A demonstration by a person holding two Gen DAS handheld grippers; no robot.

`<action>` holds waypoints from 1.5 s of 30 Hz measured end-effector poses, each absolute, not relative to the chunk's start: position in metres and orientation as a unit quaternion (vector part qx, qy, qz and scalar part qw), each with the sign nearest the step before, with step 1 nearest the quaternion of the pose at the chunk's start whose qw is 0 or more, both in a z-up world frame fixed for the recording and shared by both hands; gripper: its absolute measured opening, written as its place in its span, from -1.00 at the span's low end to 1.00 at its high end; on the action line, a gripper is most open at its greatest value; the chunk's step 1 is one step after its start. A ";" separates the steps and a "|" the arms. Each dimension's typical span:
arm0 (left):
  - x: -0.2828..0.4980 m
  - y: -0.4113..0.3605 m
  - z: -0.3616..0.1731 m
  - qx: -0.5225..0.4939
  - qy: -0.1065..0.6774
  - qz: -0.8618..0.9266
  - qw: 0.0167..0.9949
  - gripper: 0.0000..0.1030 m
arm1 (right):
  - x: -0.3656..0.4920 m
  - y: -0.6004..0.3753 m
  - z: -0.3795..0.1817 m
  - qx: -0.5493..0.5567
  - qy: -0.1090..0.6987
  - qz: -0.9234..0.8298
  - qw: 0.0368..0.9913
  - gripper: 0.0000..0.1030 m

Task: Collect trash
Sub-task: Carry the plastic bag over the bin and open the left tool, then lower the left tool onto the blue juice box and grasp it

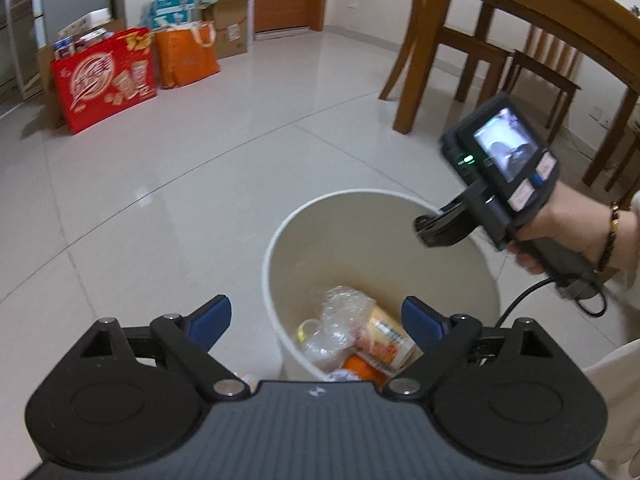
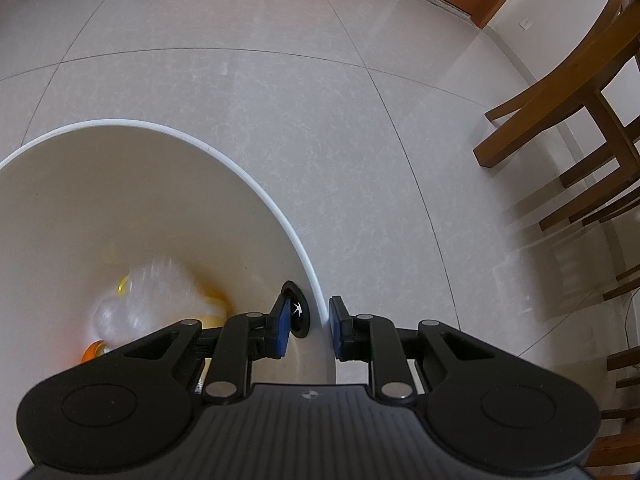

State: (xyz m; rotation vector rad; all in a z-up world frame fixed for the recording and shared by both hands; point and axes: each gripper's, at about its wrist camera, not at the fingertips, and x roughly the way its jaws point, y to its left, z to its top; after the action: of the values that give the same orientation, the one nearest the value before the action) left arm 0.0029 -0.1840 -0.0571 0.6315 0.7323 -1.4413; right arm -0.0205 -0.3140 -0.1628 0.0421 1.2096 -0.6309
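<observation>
A white round bin [image 1: 360, 200] stands on the tiled floor, holding crumpled clear plastic [image 1: 340, 316], a yellow-and-white packet [image 1: 386, 336] and something orange [image 1: 360, 366]. My left gripper [image 1: 316, 320] hovers open above the bin's near side with nothing between its blue pads. A hand holds my right gripper [image 1: 426, 230] over the bin's right rim. In the right wrist view the right gripper [image 2: 310, 332] is open by a narrow gap that straddles the bin rim [image 2: 280, 216]. A small black round piece [image 2: 297, 312] sits at the tip of its left finger, inside the bin.
A wooden table [image 1: 540, 4] and chairs [image 1: 472, 52] stand to the right. By the far wall are a red gift bag [image 1: 106, 80], an orange bag [image 1: 186, 58] and cardboard boxes [image 1: 230, 24]. Bare floor tiles [image 1: 180, 184] stretch between them and the bin.
</observation>
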 end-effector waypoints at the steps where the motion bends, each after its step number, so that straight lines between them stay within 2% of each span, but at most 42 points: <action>1: 0.005 -0.182 -0.059 0.276 0.325 -0.632 0.647 0.79 | -0.021 -0.314 -0.163 0.019 0.559 -0.292 0.776 -0.53; 12: 0.039 -0.146 -0.106 0.271 0.361 -0.583 0.675 0.82 | -0.022 -0.312 -0.165 0.016 0.559 -0.292 0.776 -0.53; 19: 0.082 -0.117 -0.188 0.282 0.414 -0.508 0.701 0.86 | -0.022 -0.310 -0.165 0.010 0.559 -0.292 0.776 -0.53; 24: 0.118 -0.093 -0.254 0.248 0.486 -0.445 0.710 0.86 | -0.021 -0.310 -0.164 0.008 0.560 -0.292 0.775 -0.52; 29: 0.131 -0.078 -0.298 0.237 0.520 -0.405 0.714 0.85 | -0.021 -0.307 -0.165 0.003 0.560 -0.291 0.776 -0.52; 36: 0.134 -0.066 -0.330 0.238 0.546 -0.382 0.707 0.85 | -0.019 -0.305 -0.166 -0.005 0.560 -0.292 0.775 -0.49; 45: 0.130 -0.048 -0.345 0.203 0.593 -0.371 0.686 0.85 | -0.019 -0.305 -0.165 -0.008 0.560 -0.291 0.775 -0.49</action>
State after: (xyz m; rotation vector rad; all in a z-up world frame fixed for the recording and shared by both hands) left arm 0.1304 -0.0475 -0.3446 0.4537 1.3279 -0.8308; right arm -0.0191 -0.3046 -0.1649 -0.0174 1.2130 -0.6292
